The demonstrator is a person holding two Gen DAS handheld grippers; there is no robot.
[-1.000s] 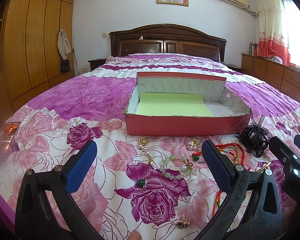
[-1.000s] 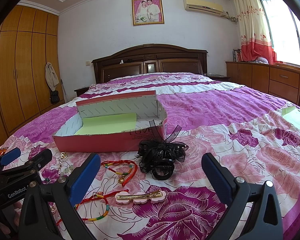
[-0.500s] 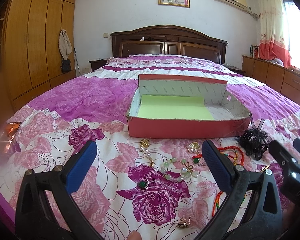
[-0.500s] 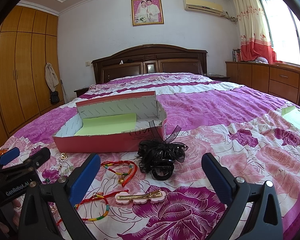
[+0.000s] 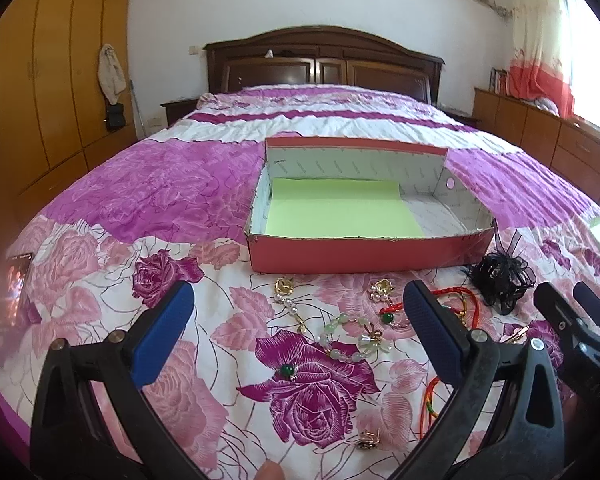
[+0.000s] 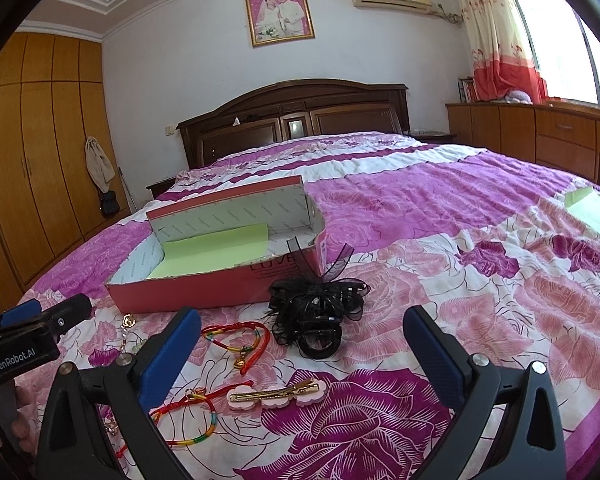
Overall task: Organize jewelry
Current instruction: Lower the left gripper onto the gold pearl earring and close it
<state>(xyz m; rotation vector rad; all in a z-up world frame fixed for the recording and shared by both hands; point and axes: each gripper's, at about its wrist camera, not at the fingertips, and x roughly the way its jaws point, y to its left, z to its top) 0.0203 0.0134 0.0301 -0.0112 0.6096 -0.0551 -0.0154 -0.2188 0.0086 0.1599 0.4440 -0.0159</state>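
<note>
- The left gripper is hovering over the bedspread with its jaws spread wide and nothing between them.
- The right gripper is likewise hanging wide open and empty, low over the bed.
- Under the left gripper, a bead bracelet is lying loose, with a green-stone ring just beside it and a pearl earring nearer the box.
- Under the right gripper, a gold clip is lying flat, with a red cord bracelet and a black hair claw beyond it; the claw is touching the front wall of the box.
- A striped cord bracelet is sitting partly behind the right gripper's left finger.
- The box is standing open on the bed behind all the jewelry, lined with green paper and holding no items; judged from this, sorting is not yet begun.
- Risk: the bedspread is soft, so closing on a small piece is likely to pinch fabric and drag neighbouring pieces.
- Risk: the cord bracelets are lying close together; lifting one is likely to snag another.
- Risk: the bead bracelet is limp and may slip from a grip taken on one bead.
- Risk: the two grippers are working near each other, so reaching toward the middle could cause a collision.
</note>
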